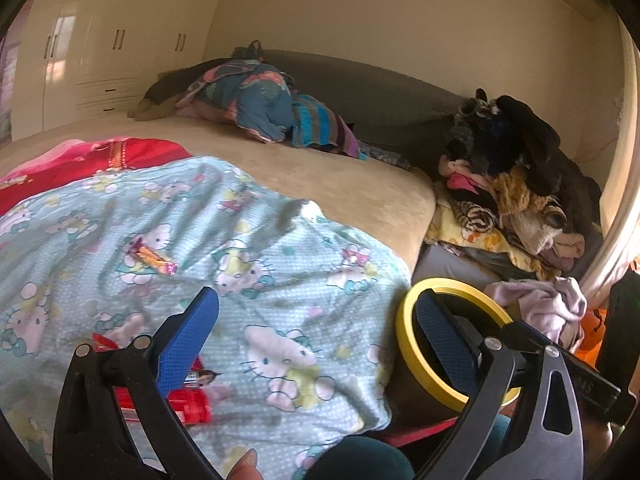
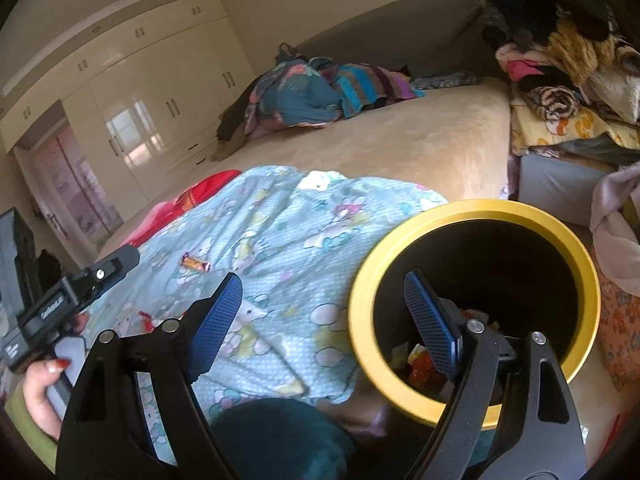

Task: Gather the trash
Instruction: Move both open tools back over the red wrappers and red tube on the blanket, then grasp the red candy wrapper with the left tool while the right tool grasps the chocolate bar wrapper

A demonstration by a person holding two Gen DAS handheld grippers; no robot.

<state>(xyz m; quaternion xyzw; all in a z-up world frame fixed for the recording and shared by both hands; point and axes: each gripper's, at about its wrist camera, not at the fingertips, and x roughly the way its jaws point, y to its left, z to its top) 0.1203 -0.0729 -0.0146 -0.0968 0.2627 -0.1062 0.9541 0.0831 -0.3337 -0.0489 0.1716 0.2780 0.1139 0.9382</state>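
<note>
A black bin with a yellow rim (image 2: 472, 216) stands beside the bed, with wrappers inside (image 2: 424, 364); it also shows in the left wrist view (image 1: 412, 344). An orange candy wrapper (image 1: 154, 258) lies on the Hello Kitty sheet (image 1: 260, 280), and also shows in the right wrist view (image 2: 196, 263). Red wrappers (image 1: 188, 404) lie under my left gripper (image 1: 316, 344), which is open and empty above the sheet. My right gripper (image 2: 324, 324) is open and empty, its right finger (image 2: 432, 324) over the bin's mouth.
The beige bed (image 1: 320, 176) carries a red cloth (image 1: 100, 160) and a heap of blankets (image 1: 256, 100) at the far end. A pile of clothes (image 1: 512, 184) sits right of the bed. White wardrobes (image 1: 100, 52) line the far wall.
</note>
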